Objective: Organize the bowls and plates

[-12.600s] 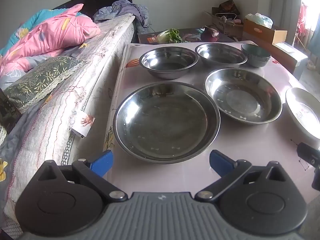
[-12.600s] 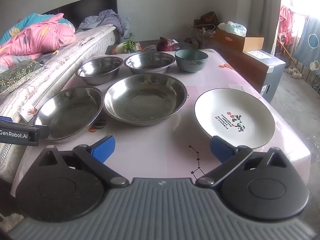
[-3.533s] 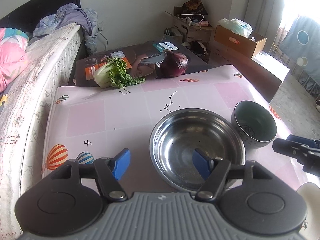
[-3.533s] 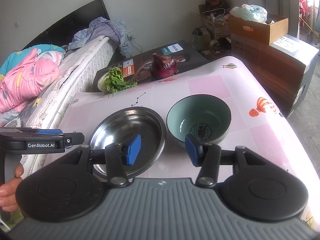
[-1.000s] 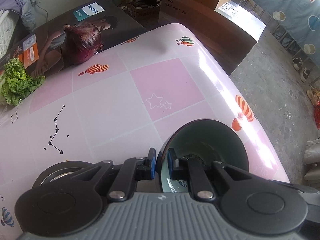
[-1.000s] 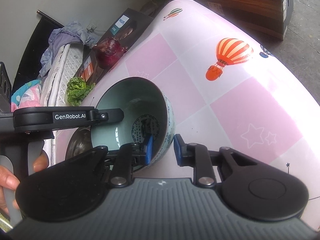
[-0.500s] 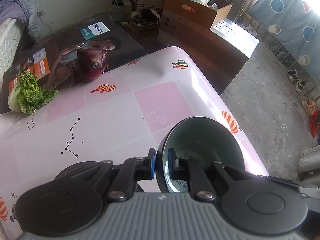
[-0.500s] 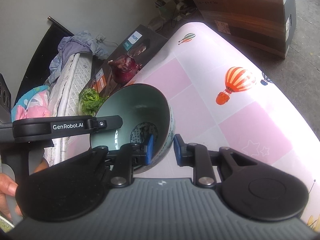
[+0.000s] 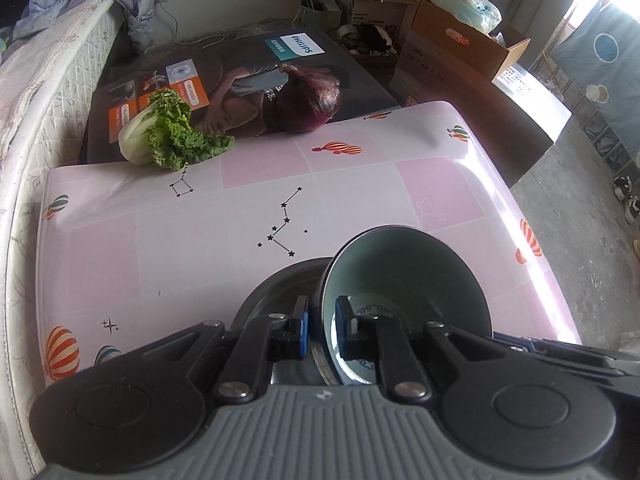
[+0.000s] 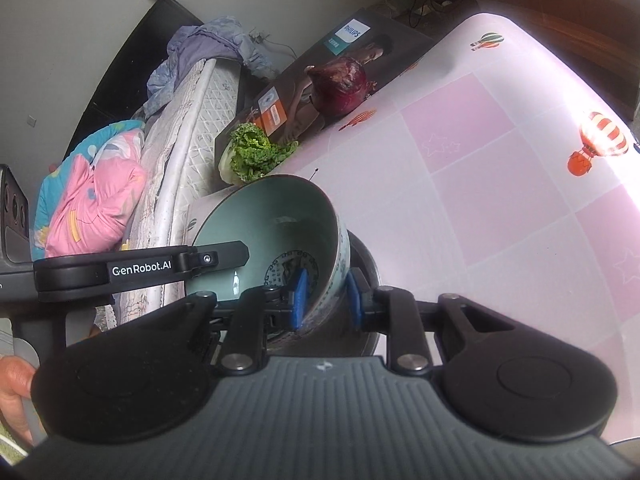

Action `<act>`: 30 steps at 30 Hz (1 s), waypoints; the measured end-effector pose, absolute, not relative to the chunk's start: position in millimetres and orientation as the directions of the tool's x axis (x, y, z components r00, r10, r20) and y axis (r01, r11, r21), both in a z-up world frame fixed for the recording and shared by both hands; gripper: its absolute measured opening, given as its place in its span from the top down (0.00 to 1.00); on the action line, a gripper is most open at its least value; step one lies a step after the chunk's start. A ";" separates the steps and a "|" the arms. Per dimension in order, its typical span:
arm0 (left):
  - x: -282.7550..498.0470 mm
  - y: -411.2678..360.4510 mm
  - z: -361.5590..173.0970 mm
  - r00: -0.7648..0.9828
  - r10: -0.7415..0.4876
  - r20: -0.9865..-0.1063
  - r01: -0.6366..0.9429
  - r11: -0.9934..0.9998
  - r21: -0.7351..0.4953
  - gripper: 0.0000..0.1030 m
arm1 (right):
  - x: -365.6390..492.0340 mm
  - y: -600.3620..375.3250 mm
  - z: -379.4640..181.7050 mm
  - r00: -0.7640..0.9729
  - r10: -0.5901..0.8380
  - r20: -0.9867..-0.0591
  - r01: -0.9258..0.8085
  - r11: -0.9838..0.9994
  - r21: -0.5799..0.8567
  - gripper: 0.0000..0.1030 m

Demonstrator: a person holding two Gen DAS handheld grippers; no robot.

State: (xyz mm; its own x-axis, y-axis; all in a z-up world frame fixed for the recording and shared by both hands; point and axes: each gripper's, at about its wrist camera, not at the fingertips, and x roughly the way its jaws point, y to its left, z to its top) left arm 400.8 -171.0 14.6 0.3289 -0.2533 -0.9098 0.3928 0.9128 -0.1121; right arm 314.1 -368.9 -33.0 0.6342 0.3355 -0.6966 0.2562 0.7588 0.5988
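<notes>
Both grippers pinch the same green bowl [image 9: 404, 280]: left gripper [image 9: 322, 330] on its left rim, right gripper [image 10: 326, 294] on the right rim. It's tilted, over the steel bowl [image 9: 276, 288] at the pink table's [image 9: 180, 232] near edge.

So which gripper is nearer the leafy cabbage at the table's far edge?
Left. The left gripper clamps the green bowl at its rim on the side toward the cabbage; the right gripper clamps the rim's other side, farther off.
</notes>
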 end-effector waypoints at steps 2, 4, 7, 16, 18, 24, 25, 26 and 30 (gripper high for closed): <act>402.4 -158.9 4.5 0.317 -0.242 -0.917 0.373 0.921 -0.114 0.87 | 320.0 -354.3 -40.6 0.613 0.351 -0.707 0.249 0.764 0.595 0.79; 402.7 -148.8 -9.9 0.298 -0.233 -0.926 0.360 0.926 -0.117 0.86 | 324.3 -341.7 -48.3 0.597 0.352 -0.721 0.244 0.777 0.581 0.79; 403.1 -141.6 -28.3 0.263 -0.227 -0.938 0.353 0.927 -0.126 0.86 | 328.8 -331.1 -60.2 0.575 0.342 -0.743 0.248 0.793 0.557 0.79; 401.3 -131.5 -47.8 0.214 -0.253 -0.944 0.338 0.925 -0.171 0.82 | 336.5 -322.3 -79.4 0.545 0.292 -0.786 0.244 0.841 0.482 0.80; 400.9 -130.1 -46.2 0.219 -0.257 -0.941 0.340 0.924 -0.173 0.79 | 337.4 -320.8 -79.6 0.552 0.284 -0.784 0.238 0.847 0.475 0.80; 392.5 -119.4 -25.4 0.267 -0.315 -0.911 0.348 0.913 -0.213 0.71 | 337.7 -310.6 -61.6 0.616 0.210 -0.759 0.179 0.901 0.395 0.73; 389.9 -116.9 -20.5 0.275 -0.323 -0.906 0.347 0.912 -0.220 0.65 | 336.3 -309.8 -58.2 0.627 0.199 -0.753 0.175 0.906 0.385 0.71; 387.0 -114.5 -16.4 0.282 -0.329 -0.901 0.346 0.911 -0.224 0.60 | 334.3 -309.3 -53.8 0.637 0.187 -0.748 0.172 0.911 0.374 0.67; 365.0 -99.9 8.2 0.337 -0.347 -0.876 0.359 0.907 -0.221 0.44 | 313.0 -314.1 -32.3 0.688 0.166 -0.706 0.165 0.912 0.375 0.60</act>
